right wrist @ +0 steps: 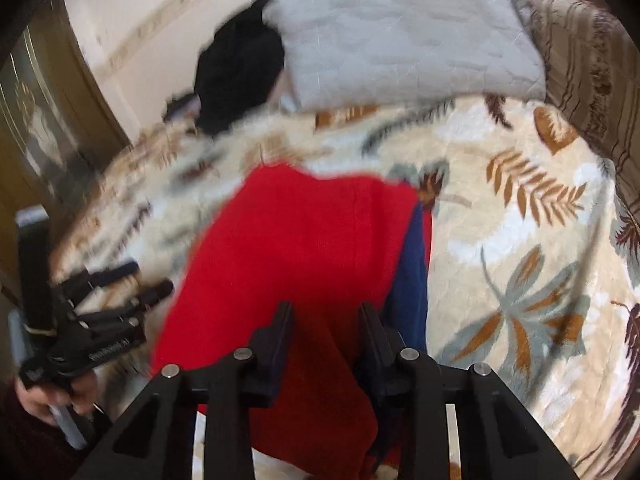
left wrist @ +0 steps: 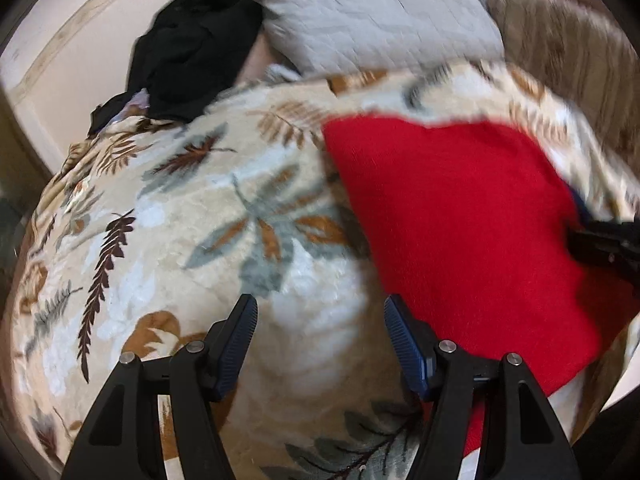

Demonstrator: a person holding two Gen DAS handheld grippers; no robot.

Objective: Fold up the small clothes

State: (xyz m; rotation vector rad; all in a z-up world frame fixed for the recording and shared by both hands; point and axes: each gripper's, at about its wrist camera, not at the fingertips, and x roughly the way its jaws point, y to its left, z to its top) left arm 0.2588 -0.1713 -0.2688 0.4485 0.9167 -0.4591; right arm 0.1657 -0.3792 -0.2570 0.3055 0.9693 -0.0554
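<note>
bed w/ leaf-print blanket (left wrist: 168,216). left view: 1 red garment (left wrist: 460,220) at right, 1 black pile (left wrist: 196,48), 1 grey pillow (left wrist: 372,20); left gripper (left wrist: 320,320) jaws released, empty. right view: right gripper (right wrist: 326,320) jaws straddle red cloth, grip unclear.

Red garment (right wrist: 288,248) is laid on the leaf-print blanket (right wrist: 520,240), a blue layer (right wrist: 412,264) exposed along its right edge. Right gripper (right wrist: 326,316) is positioned over the garment's near part, fingers (right wrist: 280,332) apart with red cloth seen between them; contact can't be resolved. Left gripper (right wrist: 132,284) is seen at left, held by a hand (right wrist: 52,396), blurred. Grey quilted pillow (right wrist: 408,40) and black clothing (right wrist: 240,76) are seen behind.
</note>
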